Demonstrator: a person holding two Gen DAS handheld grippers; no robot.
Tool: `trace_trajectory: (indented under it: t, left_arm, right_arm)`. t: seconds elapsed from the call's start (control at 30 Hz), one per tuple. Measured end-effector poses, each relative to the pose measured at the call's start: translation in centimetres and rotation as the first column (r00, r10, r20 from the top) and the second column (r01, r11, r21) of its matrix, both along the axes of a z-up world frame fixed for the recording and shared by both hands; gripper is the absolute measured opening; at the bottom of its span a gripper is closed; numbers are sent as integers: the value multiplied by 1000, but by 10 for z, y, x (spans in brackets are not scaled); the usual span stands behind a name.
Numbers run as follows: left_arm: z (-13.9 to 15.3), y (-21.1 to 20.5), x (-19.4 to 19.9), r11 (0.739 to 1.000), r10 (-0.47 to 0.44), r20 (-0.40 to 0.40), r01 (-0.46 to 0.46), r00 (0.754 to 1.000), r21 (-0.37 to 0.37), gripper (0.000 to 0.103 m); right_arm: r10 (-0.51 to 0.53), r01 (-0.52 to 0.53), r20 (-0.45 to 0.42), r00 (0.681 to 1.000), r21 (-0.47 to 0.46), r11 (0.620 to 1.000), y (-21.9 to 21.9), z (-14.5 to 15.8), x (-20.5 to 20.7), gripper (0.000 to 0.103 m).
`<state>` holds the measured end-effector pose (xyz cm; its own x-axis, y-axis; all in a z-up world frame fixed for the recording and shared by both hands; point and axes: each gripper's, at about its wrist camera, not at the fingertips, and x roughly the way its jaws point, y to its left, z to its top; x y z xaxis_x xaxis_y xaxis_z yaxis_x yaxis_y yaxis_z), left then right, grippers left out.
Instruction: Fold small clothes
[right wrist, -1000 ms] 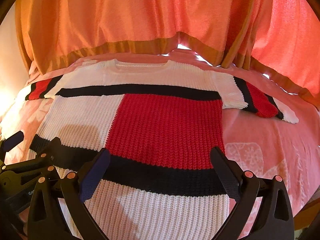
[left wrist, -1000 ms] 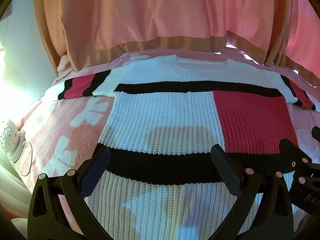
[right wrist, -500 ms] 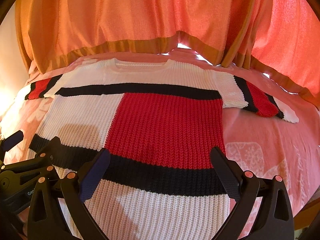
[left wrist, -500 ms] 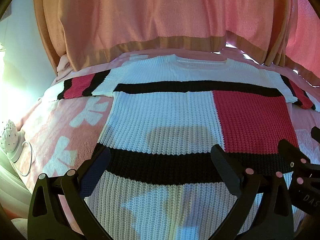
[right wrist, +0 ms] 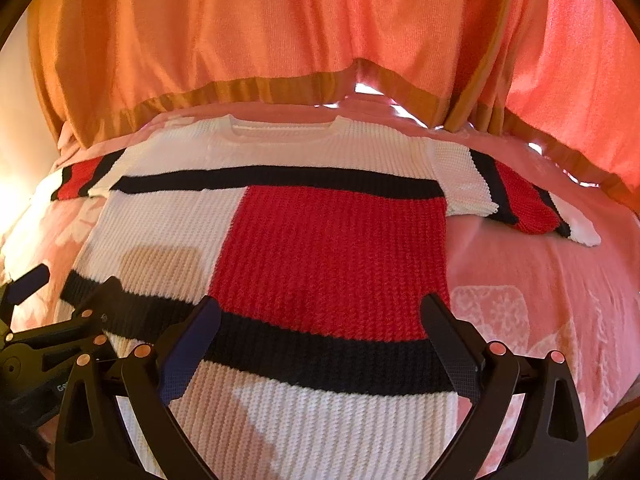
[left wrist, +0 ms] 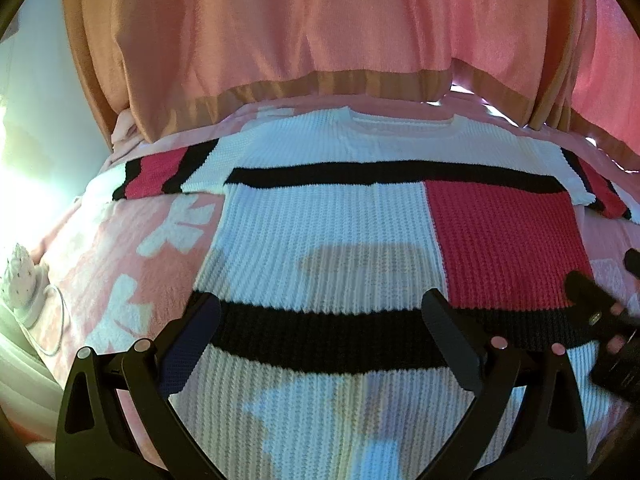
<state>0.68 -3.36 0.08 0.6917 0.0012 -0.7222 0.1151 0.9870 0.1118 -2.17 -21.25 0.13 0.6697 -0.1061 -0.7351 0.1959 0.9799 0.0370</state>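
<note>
A knit sweater (left wrist: 320, 236) (right wrist: 328, 248) in white, black and red blocks lies flat and spread out on a pink bed cover (left wrist: 120, 272), neck at the far side, both short sleeves out to the sides. My left gripper (left wrist: 320, 312) hovers open over the lower left part, above the black band. My right gripper (right wrist: 320, 312) hovers open over the lower right part, its fingers spanning the red block's bottom edge. Neither holds anything. In each view the other gripper shows at the edge: the right gripper (left wrist: 600, 320) and the left gripper (right wrist: 60, 320).
Orange-pink curtains (left wrist: 320, 40) (right wrist: 300, 32) hang right behind the bed's far side. A white lamp base with a cord (left wrist: 24, 284) stands off the bed's left edge. The bare pink cover (right wrist: 540, 300) stretches to the right of the sweater.
Both grippers have crept slightly forward and lower over the sweater's hem area. The sweater has not moved.
</note>
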Motion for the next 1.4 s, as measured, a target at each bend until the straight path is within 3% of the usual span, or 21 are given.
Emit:
trace_trajectory:
  t: [0.17,0.3,0.47,0.53,0.6,0.7,0.77,0.8,0.83,0.87,0.9,0.97,1.07,1.1,1.2,1.3,1.4]
  left_arm:
    - [34,-6,24,998,-32,79,28,996,54,98]
    - [50,-24,54,994,-68,122,57,990,91,98]
    - [37,-38,81,997,-80,97,79,992,14,98]
    - [25,-46,90,997,-83,39,83,996,-8,98]
    - [18,-54,94,994,-108,3,108,994,-24,98]
    - [7,-63,96,993,-121,2,121,993,13,98]
    - [1,-65,97,990,-136,-14,136,991,28,98]
    - [-3,-64,98,990,-137,-27,137,990,30,98]
    - [-4,-64,99,990,-135,-35,136,990,28,98]
    - [-5,-63,100,991,-134,-41,135,990,23,98]
    - [-6,-62,100,991,-133,-46,134,990,19,98]
    - [-4,-60,101,991,-129,-46,130,991,13,98]
    - [4,-56,102,993,-119,-31,118,992,-9,98]
    - [6,-55,103,993,-116,-27,116,993,-18,98]
    - [15,-48,102,994,-101,-8,100,995,-43,98]
    - [21,-39,102,995,-77,0,76,997,-64,98]
    - [27,-27,105,996,-49,21,51,999,-72,98]
  right_arm:
    - [-170,168,13,985,81,982,-102,26,22,98]
    - [-379,380,-23,925,61,923,-216,25,43,98]
    - [-598,605,-96,796,89,791,-355,-20,43,98]
    - [-652,664,-141,745,60,745,-395,-46,42,97]
    - [-678,694,-172,715,53,718,-417,-65,43,97]
    - [-690,714,-203,695,77,696,-444,-89,43,91]
    - [-674,699,-192,713,129,703,-452,-98,46,75]
    - [-675,698,-182,715,131,704,-451,-98,50,74]
    - [-665,683,-158,730,136,718,-451,-96,54,56]
    - [-650,667,-149,745,147,731,-452,-94,58,28]
    - [-641,657,-141,754,162,737,-452,-90,60,16]
    - [-624,622,-72,778,234,747,-441,-67,66,15]
    - [-504,465,82,860,279,840,-391,-8,94,15]
    - [-420,367,146,896,288,884,-359,19,110,15]
    - [-196,125,240,951,283,951,-272,63,153,15]
    - [73,-137,257,964,242,961,-150,82,202,15]
    - [231,-273,203,952,218,937,-60,62,237,21]
